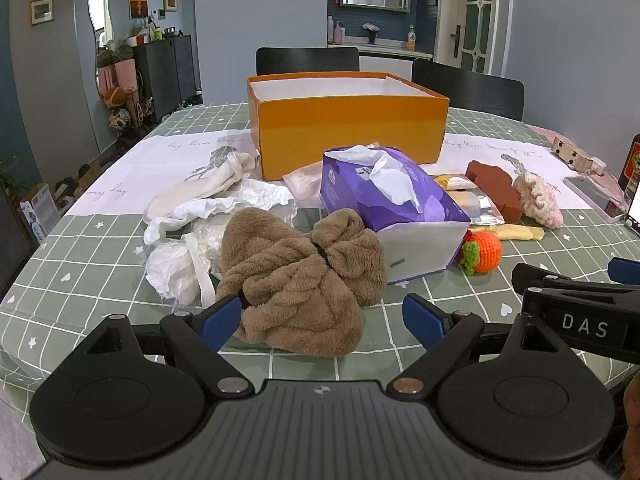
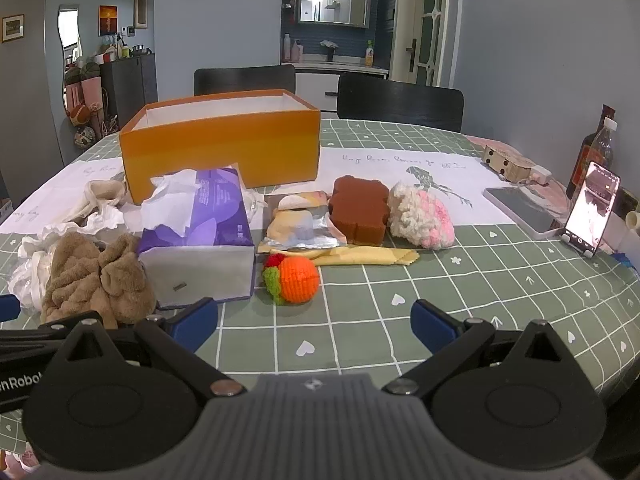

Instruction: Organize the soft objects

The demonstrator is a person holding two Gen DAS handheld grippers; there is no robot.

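Both tongs hang spread and empty over a cluttered counter [image 2: 460, 280] in a green grid-pattern cloth.

The left tongs [image 1: 324, 320] stand wide apart, low over the near end of a fuzzy brown plush cloth bundle [image 1: 300, 276], whose near edge lies between the blue fingertips [image 1: 218, 320]; whether a pad touches it is unclear. The right tongs [image 2: 314, 326] are likewise spread, holding nothing, just short of a crocheted orange ball with green and red leaves [image 2: 296, 280]. Beside the ball sits a purple soft-pack of tissues [image 2: 200, 232], touching the plush bundle. Farther right lie a brown bear-shaped sponge [image 2: 358, 210] and a white-and-pink yarn puff [image 2: 420, 216], side by side. Behind them all stands an open orange cardboard box with a white lining [image 2: 224, 148]. Crumpled white plastic bags [image 1: 176, 264] lie left of the plush.
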